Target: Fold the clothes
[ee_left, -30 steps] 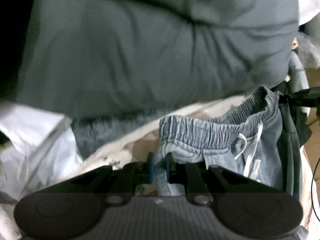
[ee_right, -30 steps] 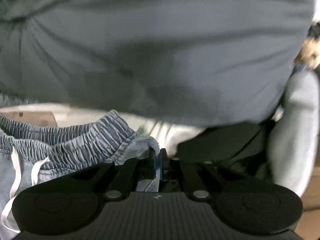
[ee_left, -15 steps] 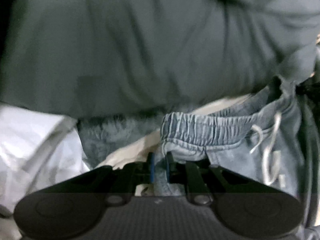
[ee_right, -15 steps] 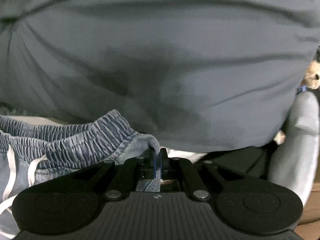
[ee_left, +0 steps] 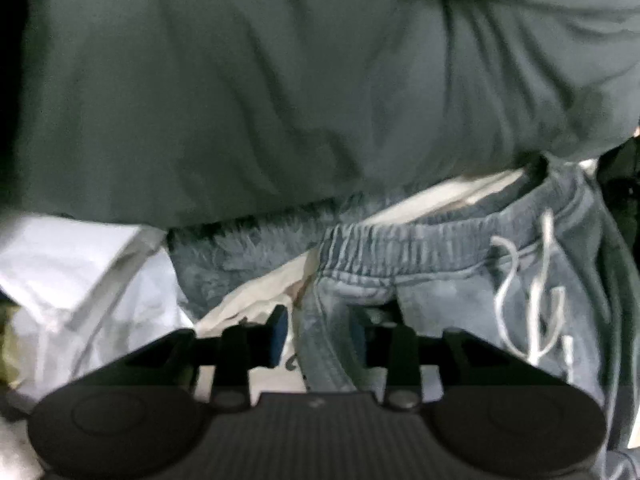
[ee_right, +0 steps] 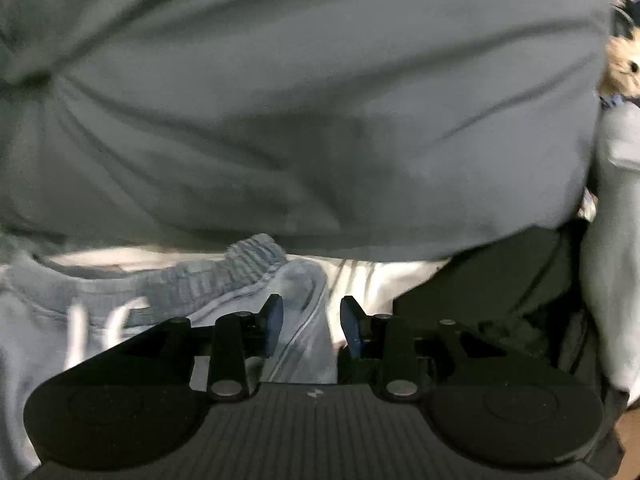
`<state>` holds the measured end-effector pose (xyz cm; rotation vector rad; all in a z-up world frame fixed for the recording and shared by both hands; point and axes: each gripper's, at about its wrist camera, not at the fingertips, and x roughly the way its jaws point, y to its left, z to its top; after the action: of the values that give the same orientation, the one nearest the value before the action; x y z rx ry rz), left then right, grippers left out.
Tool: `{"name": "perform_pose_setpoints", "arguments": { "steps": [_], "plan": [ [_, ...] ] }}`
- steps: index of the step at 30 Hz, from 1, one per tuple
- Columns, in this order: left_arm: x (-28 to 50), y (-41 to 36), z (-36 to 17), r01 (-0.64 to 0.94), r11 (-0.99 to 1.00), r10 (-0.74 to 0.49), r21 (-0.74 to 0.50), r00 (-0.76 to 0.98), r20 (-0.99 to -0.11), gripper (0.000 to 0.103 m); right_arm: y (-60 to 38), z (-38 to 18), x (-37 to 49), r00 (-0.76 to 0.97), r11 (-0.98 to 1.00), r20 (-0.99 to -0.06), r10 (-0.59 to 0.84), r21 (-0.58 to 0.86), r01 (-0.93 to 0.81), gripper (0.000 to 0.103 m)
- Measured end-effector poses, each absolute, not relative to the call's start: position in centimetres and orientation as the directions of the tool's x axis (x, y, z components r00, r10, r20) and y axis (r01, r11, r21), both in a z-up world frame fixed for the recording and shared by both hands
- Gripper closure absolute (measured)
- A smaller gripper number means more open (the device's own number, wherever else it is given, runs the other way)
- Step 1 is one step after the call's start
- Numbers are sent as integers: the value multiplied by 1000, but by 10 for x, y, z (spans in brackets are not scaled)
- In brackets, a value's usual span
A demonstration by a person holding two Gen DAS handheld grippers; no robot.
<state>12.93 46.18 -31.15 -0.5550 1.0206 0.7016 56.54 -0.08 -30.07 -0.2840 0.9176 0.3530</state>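
Denim shorts (ee_left: 452, 292) with an elasticated waistband (ee_left: 404, 248) and a white drawstring (ee_left: 532, 304) are seen lying low in both wrist views, just below a large grey-green cloth (ee_left: 280, 92) that fills the upper part of each picture. In the left wrist view the left gripper (ee_left: 318, 334) is held at the left corner of the waistband; its jaws have just been opening and now stand apart, with a strip of the denim running between the blue pads (ee_left: 279, 334), which are not pressed on it. In the right wrist view the right gripper (ee_right: 312, 326) is placed at the other corner of the waistband (ee_right: 224, 276); its jaws too have just been opening and are set apart, and a rounded fold of denim (ee_right: 300, 304) lies loose in the gap, clear of the pads (ee_right: 273, 326).

A fuzzy blue-grey fabric (ee_left: 240, 252) is seen left of the shorts in the left view, with crumpled white material (ee_left: 80, 280) further left and a pale sheet (ee_left: 256, 296) under the denim. In the right view a black garment (ee_right: 492, 280) is seen right of the gripper, a pale grey item (ee_right: 612, 232) at the far right edge, and a small tan furry shape (ee_right: 624, 68) at the upper right; what it is cannot be told.
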Motion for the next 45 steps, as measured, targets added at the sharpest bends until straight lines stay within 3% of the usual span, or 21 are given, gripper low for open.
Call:
{"name": "perform_pose_setpoints", "arguments": {
  "steps": [9,13,17,25,32,37,40,45],
  "plan": [
    [161,436,-283,-655,751,260,-76,400,-879,63,-49,-268,512,548,906,-789,279,28,-421,64],
    [177,422,-284,-594,799,224,-95,441,-869,63,-90,-259,474,565,941,-796,217,16,-339,64],
    [189,400,-282,-537,834,149,-129,443,-884,63,-130,-248,416,574,983,-810,116,10,-184,49],
    [220,357,-266,-348,919,12,-184,492,-870,62,-192,-252,295,431,999,-902,-38,-45,-5,49],
    [232,323,-258,-250,950,-33,-188,518,-855,57,-229,-280,207,311,982,-939,-146,-99,161,49],
    [239,302,-265,-217,955,-74,-204,493,-867,57,-237,-317,159,223,965,-967,-124,-66,254,49],
    [242,292,-269,-222,956,-69,-191,464,-883,48,-238,-341,135,198,946,-969,-146,-78,315,49],
    [251,276,-279,-201,966,-58,-160,437,-898,47,-241,-376,106,131,919,-983,-126,-66,389,49]
  ]
}}
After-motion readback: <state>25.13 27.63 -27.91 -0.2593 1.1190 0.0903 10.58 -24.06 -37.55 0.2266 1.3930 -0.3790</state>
